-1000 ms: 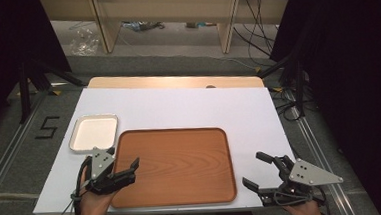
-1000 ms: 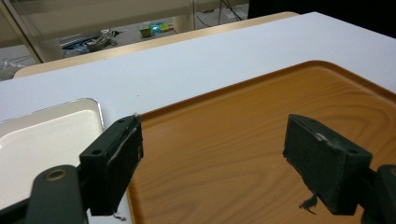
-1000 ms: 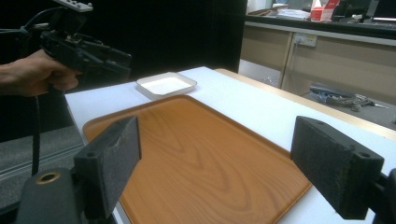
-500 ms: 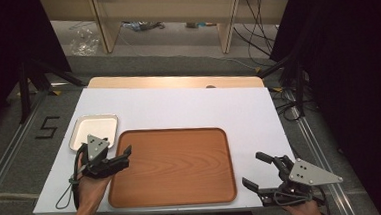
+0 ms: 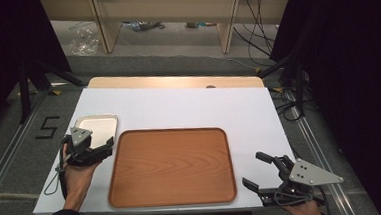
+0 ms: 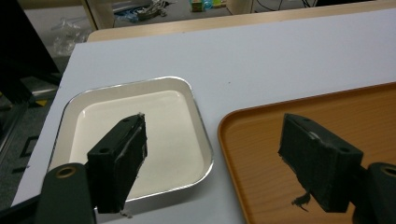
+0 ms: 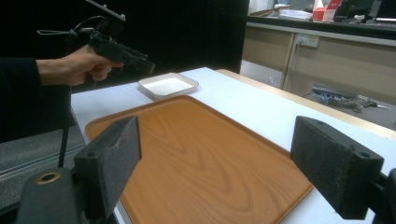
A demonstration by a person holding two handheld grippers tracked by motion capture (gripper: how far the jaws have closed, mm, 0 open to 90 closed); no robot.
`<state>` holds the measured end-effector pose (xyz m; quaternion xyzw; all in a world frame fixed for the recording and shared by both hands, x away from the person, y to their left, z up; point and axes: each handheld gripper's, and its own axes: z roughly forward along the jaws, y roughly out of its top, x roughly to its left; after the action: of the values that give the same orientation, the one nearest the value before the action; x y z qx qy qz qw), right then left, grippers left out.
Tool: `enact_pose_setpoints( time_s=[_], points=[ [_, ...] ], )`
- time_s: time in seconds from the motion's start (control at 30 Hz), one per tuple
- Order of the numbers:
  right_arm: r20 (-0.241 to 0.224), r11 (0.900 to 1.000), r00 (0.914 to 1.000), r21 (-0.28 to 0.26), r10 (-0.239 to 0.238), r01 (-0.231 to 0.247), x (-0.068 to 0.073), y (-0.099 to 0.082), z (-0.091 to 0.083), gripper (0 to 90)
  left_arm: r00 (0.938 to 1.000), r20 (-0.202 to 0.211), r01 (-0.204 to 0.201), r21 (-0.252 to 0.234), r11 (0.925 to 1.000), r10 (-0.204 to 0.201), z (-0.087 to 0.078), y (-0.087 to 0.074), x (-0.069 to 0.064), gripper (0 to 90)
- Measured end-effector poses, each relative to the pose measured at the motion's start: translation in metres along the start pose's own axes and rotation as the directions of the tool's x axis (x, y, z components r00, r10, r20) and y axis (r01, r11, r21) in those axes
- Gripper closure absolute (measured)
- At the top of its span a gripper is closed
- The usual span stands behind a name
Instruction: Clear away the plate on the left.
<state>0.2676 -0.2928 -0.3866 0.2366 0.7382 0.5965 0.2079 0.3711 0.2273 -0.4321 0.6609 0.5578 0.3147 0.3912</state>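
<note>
Left gripper [image 5: 101,149] spread wide, empty, hovering over small white metal-rimmed tray [image 5: 99,124] at table's 9 o'clock, beside brown wooden tray [image 5: 172,164]. Right gripper [image 5: 259,172] spread, empty, 4 o'clock.

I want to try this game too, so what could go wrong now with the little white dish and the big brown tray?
The left gripper hovers open over the gap between the white dish and the wooden tray. Its jaws could catch the tray's rim instead of the dish. The shallow, thin-rimmed dish might slip or tip when pinched at one edge. It also sits near the table's left edge, so a push could slide it off.
</note>
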Motion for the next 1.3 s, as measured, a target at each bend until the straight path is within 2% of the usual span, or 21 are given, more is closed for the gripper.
enact_pose_setpoints(
  time_s=[0.1, 0.17, 0.27, 0.3, 0.37, 0.47, 0.5, 0.53, 0.63, 0.67, 0.83, 1.0, 1.07, 1.13, 1.17, 1.2, 1.3],
  points=[
    [0.012, 1.0, 0.9999, 0.003, -0.002, 0.002, 0.001, 0.0, 0.0, 17.3, 0.9997, -0.01, 0.024, 0.022, 0.9995, -0.023, 0.006, -0.002, 0.011, 23.0],
    [0.016, 1.0, 0.9999, 0.0, -0.002, 0.002, 0.001, 0.0, -0.001, 17.3, 0.9996, -0.014, 0.024, 0.03, 0.9993, -0.023, 0.008, -0.003, 0.014, 23.1],
    [-0.001, 1.0, 1.0, 0.001, -0.002, 0.002, 0.0, 0.0, 0.0, 17.3, 0.9993, -0.027, 0.026, 0.039, 0.9989, -0.025, 0.011, -0.004, 0.018, 23.1],
    [0.002, 0.9998, 1.0, 0.017, -0.006, 0.006, 0.0, 0.001, -0.002, 17.3, 0.9989, -0.033, 0.033, 0.042, 0.9986, -0.032, 0.013, -0.004, 0.021, 23.1],
    [0.009, 1.0, 1.0, 0.0, -0.002, 0.002, 0.001, 0.0, -0.001, 17.3, 0.9987, -0.039, 0.034, 0.044, 0.9984, -0.032, 0.014, -0.004, 0.023, 23.1],
    [0.001, 0.9998, 1.0, 0.019, -0.009, 0.009, 0.0, 0.0, -0.001, 17.3, 0.9986, -0.051, 0.016, 0.044, 0.9989, -0.014, 0.016, -0.003, 0.029, 23.2],
    [-0.005, 0.9997, 1.0, 0.022, -0.006, 0.007, 0.001, 0.001, -0.002, 17.3, 0.9987, -0.042, 0.029, 0.058, 0.9979, -0.027, 0.018, -0.001, 0.038, 23.2],
    [-0.005, 0.9997, 1.0, 0.022, -0.006, 0.007, 0.001, 0.001, -0.002, 17.3, 0.9987, -0.042, 0.029, 0.058, 0.9979, -0.027, 0.018, -0.001, 0.038, 23.4],
    [0.002, 0.9999, 1.0, 0.008, -0.006, 0.006, 0.001, 0.0, -0.001, 17.3, 0.9962, -0.059, 0.067, 0.067, 0.9955, -0.063, 0.022, -0.002, 0.055, 25.3],
    [0.002, 0.9999, 1.0, 0.008, -0.006, 0.006, 0.001, 0.0, -0.001, 17.3, 0.9962, -0.059, 0.067, 0.067, 0.9955, -0.063, 0.022, -0.002, 0.055, 25.2],
    [0.005, 0.9999, 1.0, 0.009, -0.007, 0.007, 0.001, 0.0, -0.001, 17.4, 0.9922, -0.091, 0.093, 0.088, 0.9918, -0.085, 0.027, -0.004, 0.073, 25.4],
    [-0.008, 0.9999, 0.9999, 0.006, -0.013, 0.014, 0.0, 0.0, 0.0, 17.3, 0.9895, -0.108, 0.106, 0.096, 0.9896, -0.096, 0.03, -0.006, 0.08, 25.7],
    [0.008, 1.0, 0.9999, 0.005, -0.007, 0.007, 0.001, 0.0, -0.001, 17.4, 0.9881, -0.113, 0.116, 0.099, 0.9883, -0.104, 0.031, -0.006, 0.084, 26.7],
    [0.004, 0.9999, 1.0, 0.01, -0.005, 0.005, 0.001, 0.0, -0.001, 17.4, 0.9874, -0.111, 0.125, 0.107, 0.9864, -0.113, 0.033, -0.007, 0.089, 28.0],
    [-0.006, 0.9999, 0.9999, 0.007, -0.014, 0.014, 0.0, 0.0, 0.0, 17.5, 0.9855, -0.108, 0.143, 0.116, 0.9829, -0.131, 0.035, -0.007, 0.094, 28.9],
    [-0.006, 0.9999, 0.9999, 0.007, -0.014, 0.014, 0.0, 0.0, 0.0, 17.5, 0.9855, -0.108, 0.143, 0.116, 0.9829, -0.131, 0.035, -0.007, 0.094, 29.6],
    [0.005, 0.9999, 1.0, 0.015, -0.008, 0.008, 0.0, 0.0, -0.001, 17.5, 0.9833, -0.113, 0.159, 0.155, 0.975, -0.143, 0.04, -0.008, 0.104, 31.7]
  ],
)
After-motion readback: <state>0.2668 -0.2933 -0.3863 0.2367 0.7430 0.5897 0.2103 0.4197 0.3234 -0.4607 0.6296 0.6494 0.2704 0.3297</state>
